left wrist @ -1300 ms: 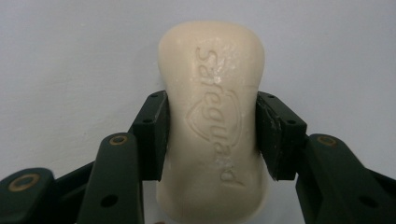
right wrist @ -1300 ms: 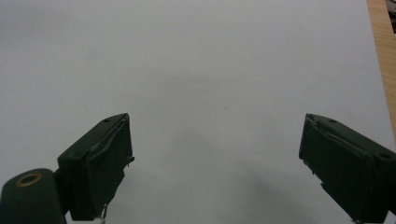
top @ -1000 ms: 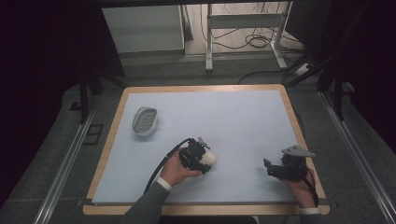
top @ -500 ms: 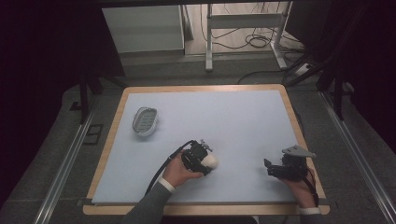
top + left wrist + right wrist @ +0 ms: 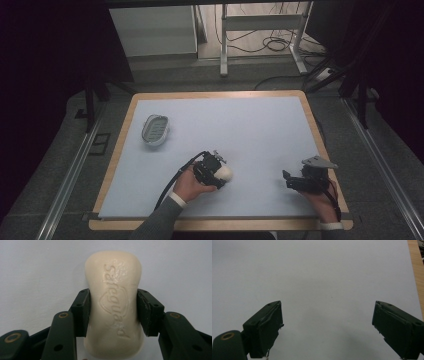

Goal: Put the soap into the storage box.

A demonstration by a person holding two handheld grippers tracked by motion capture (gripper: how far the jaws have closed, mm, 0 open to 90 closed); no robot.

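From the high view, the left tool [image 5: 220,172] grasps a cream soap bar [image 5: 225,173] low over the pale worktop [image 5: 240,125]; a grey soap dish [image 5: 155,130] lies well apart, up and to its left. The right tool [image 5: 289,181] rests near the worktop's right edge.

In the left gripper view, both jaws press the soap bar's [image 5: 113,305] sides at mid-length.

In the right gripper view, the right tool [image 5: 327,327] is released, jaws wide with bare worktop [image 5: 324,277] between them
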